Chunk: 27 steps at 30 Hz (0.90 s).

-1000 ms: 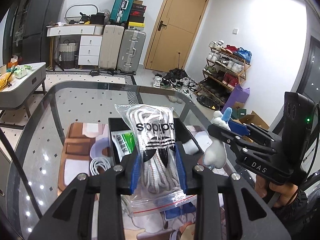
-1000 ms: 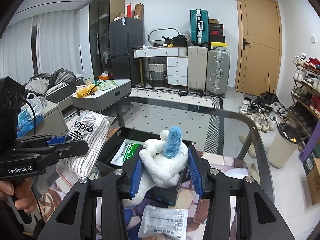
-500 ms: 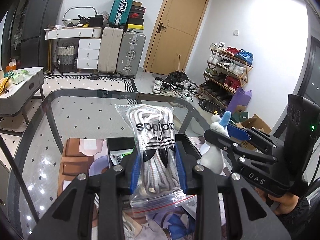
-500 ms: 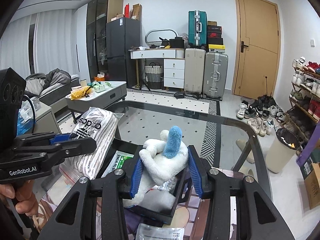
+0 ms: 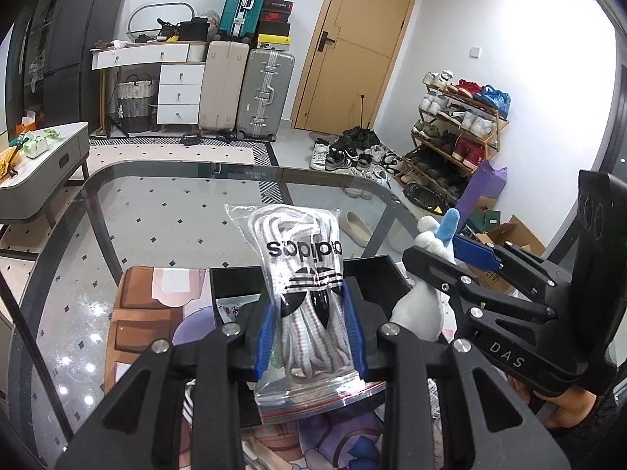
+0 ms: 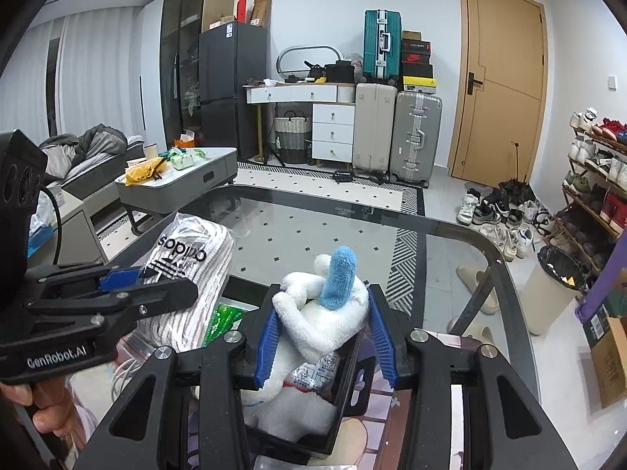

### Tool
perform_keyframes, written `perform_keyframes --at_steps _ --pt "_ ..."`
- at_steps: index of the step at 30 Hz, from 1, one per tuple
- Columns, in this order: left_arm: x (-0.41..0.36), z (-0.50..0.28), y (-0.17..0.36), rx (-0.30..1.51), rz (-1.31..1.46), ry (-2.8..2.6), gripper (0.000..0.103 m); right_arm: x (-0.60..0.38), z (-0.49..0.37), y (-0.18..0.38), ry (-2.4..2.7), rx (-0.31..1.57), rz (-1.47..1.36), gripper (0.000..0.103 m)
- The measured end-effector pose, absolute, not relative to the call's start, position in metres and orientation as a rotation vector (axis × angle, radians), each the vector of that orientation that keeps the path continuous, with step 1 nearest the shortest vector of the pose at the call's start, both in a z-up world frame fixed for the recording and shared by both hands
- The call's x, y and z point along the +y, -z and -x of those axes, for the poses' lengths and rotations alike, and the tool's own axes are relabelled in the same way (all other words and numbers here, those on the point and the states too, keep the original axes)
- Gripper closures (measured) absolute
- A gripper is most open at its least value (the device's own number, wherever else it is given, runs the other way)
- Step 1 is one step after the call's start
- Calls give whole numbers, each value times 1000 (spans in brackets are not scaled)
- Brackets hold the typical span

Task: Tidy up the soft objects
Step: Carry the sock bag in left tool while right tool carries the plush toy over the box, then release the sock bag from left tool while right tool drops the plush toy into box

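Closest to me, my left claw (image 5: 309, 337) is clamped on a clear zip bag of white laces (image 5: 301, 286), its blue pads pressing both sides of the bag, which stands upright between them with the logo upside down. My right claw (image 6: 323, 337) is squeezed shut around a white plush toy (image 6: 313, 329) with a blue ear sticking up; the toy's lower body hangs down into a black tray (image 6: 348, 391) below the claw. From the right view, the bag of laces (image 6: 188, 274) is held up just left of the tray, and a green packet (image 6: 223, 321) lies between the two. I think a small white sachet sits in the tray under the toy, though the toy covers most of it. From the left view, the plush toy (image 5: 427, 297) shows just right of the bag, pinched in the other claw. Beneath everything is a printed mat (image 5: 133, 313) on the glass surface (image 6: 298, 227). Farther back, suitcases (image 6: 395, 133) stand by a wooden door (image 6: 497, 78), with a shoe rack (image 5: 454, 125) off to the right.
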<state>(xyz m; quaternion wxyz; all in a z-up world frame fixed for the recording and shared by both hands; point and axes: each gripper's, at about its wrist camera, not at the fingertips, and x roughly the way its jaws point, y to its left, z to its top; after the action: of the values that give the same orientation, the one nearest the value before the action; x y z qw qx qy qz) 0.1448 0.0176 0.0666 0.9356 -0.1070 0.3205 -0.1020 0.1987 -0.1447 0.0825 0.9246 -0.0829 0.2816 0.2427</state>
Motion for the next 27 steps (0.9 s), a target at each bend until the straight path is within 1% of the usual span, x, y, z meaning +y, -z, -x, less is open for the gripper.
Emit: perform_keyframes --at_steps 13,27 --pt "7 -158 -49 700 173 193 73 -116 -213 -55 -470 617 235 60" --pt "-1 -165 -29 775 141 197 73 -103 -228 -26 -506 704 281 60"
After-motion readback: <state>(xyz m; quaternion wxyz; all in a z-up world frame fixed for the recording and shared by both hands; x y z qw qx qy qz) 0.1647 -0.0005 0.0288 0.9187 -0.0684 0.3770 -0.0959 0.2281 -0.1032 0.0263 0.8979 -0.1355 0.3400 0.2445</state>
